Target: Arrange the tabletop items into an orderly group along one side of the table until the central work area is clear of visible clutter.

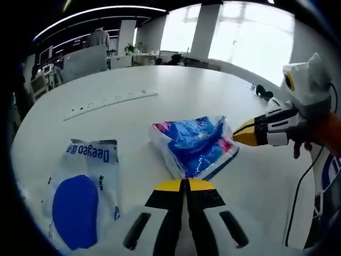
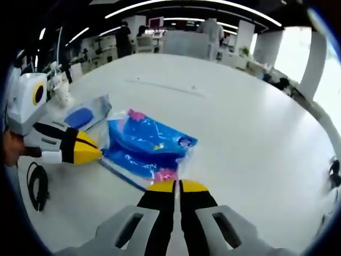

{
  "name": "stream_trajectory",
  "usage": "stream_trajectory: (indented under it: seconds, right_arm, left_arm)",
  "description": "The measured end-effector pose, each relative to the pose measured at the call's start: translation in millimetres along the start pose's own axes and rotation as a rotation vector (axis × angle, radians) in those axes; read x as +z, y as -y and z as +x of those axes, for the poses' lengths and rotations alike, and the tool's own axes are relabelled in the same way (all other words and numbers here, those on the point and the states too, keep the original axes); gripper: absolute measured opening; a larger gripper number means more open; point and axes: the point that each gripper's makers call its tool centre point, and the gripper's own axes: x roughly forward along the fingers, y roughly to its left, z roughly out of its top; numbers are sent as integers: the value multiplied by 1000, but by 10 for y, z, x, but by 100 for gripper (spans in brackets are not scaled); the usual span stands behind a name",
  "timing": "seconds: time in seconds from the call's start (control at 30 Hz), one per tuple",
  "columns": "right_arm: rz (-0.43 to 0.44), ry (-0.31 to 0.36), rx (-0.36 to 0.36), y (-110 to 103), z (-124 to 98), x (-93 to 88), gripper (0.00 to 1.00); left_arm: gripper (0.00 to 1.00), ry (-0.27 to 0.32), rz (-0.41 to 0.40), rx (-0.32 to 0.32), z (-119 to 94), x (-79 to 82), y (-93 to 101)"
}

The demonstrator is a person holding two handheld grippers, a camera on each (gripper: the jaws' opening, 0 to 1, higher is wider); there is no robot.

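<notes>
Pinching opposite edges of the blue tissue pack (image 1: pixel 196 145), the left gripper (image 1: pixel 186 186) and right gripper (image 2: pixel 176 186) both have their jaws pressed together on its plastic wrap. Open white table (image 1: pixel 160 88) extends beyond the pack to the far rim. Just beside it lies a white pouch (image 1: pixel 85 189) printed "Deegeo".
</notes>
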Motion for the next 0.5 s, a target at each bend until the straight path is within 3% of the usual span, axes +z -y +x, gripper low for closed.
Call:
stream_trajectory:
  seconds: [0.27,0.5]
  right_arm:
    - [-6,23,-12,29,0,-4,2]
    - [-21,73,-45,54,-45,5,17]
  left_arm:
    - [2,0,-17,-4,4,7,13]
    - [9,12,18,14,-74,35,-21]
